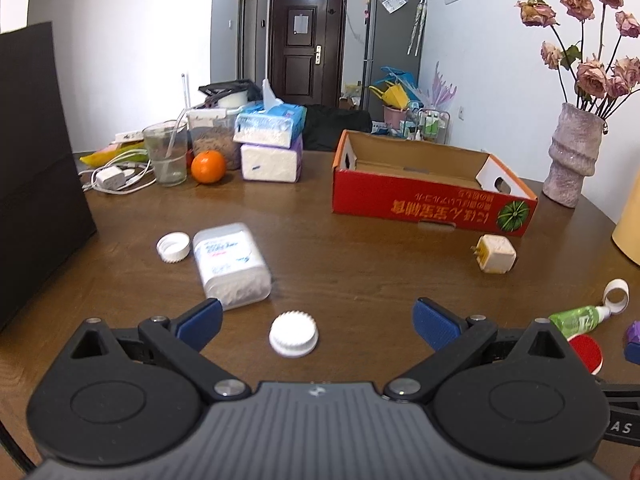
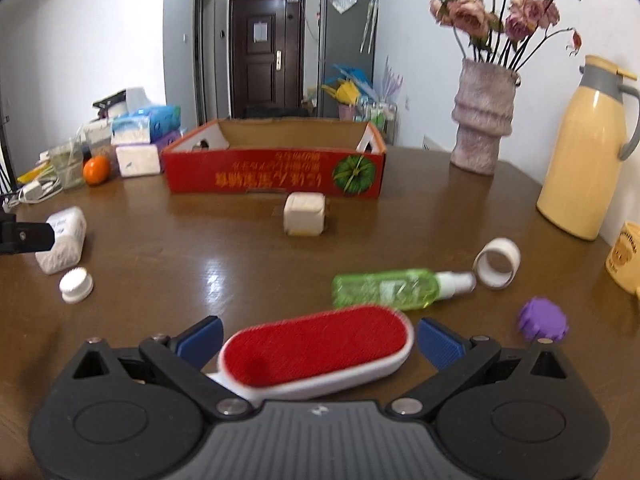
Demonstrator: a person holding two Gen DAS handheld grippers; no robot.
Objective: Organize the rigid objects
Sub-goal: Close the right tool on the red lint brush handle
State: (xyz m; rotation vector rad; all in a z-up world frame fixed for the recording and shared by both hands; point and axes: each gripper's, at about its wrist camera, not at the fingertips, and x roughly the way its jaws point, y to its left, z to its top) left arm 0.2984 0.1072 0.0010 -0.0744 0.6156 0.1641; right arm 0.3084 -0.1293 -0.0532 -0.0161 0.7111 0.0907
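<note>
My left gripper (image 1: pixel 318 322) is open, with a white bottle cap (image 1: pixel 294 334) on the table between its fingers. A white plastic box (image 1: pixel 230 264) lies just ahead to the left, beside an upturned cap (image 1: pixel 173 247). My right gripper (image 2: pixel 318 340) is open around a red and white lint brush (image 2: pixel 320 350) lying on the table. Ahead of it lie a green spray bottle (image 2: pixel 386 288), a white tape roll (image 2: pixel 497 263), a purple knob (image 2: pixel 543 319) and a beige plug adapter (image 2: pixel 304 214). An empty red cardboard box (image 2: pixel 276 174) stands behind; it also shows in the left wrist view (image 1: pixel 424 200).
A vase of dried roses (image 2: pixel 482 120), a yellow thermos (image 2: pixel 586 148) and a yellow mug (image 2: pixel 624 260) stand on the right. Tissue packs (image 1: pixel 272 142), an orange (image 1: pixel 208 166), a glass (image 1: pixel 166 154) and a charger (image 1: pixel 110 178) crowd the far left. A dark block (image 1: pixel 36 168) stands at the left.
</note>
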